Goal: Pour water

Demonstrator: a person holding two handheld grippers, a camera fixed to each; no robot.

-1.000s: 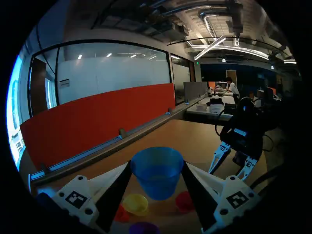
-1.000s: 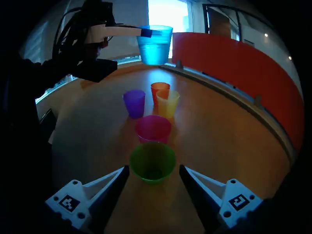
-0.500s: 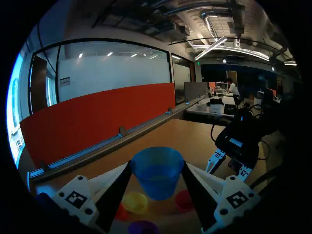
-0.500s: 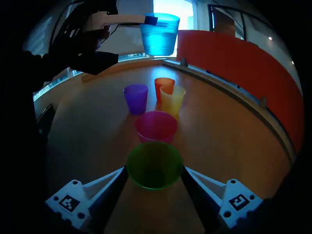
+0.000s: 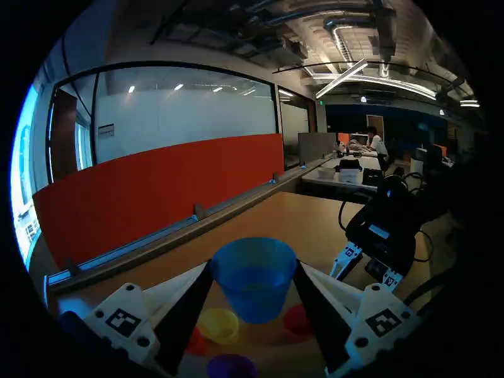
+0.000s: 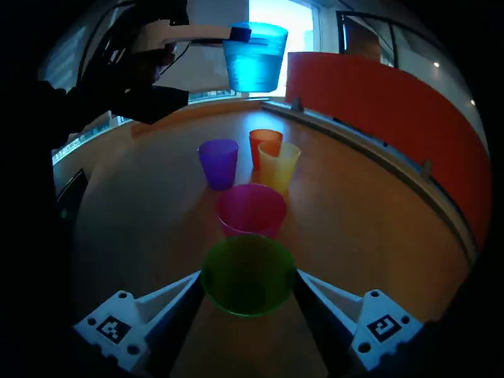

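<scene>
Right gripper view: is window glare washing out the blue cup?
Right gripper view: window blown out, but the backlit blue cup reads clearly; the sleeve beside it is a silhouette. Left gripper view: dim, cup sharp.

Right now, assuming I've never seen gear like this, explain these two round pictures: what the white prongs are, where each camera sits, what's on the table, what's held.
No robot here: a person holds a two-finger gripper in each hand, and a fisheye camera rides on each, looking along its fingers. The white prongs are those fingers. In the left gripper view, the left gripper is shut on a blue cup of water, held upright in the air. In the right gripper view, the right gripper has its fingers along both sides of a green cup; whether they squeeze it I cannot tell. Beyond it on the wooden table stand a pink cup, a purple cup, a yellow cup and an orange cup.
</scene>
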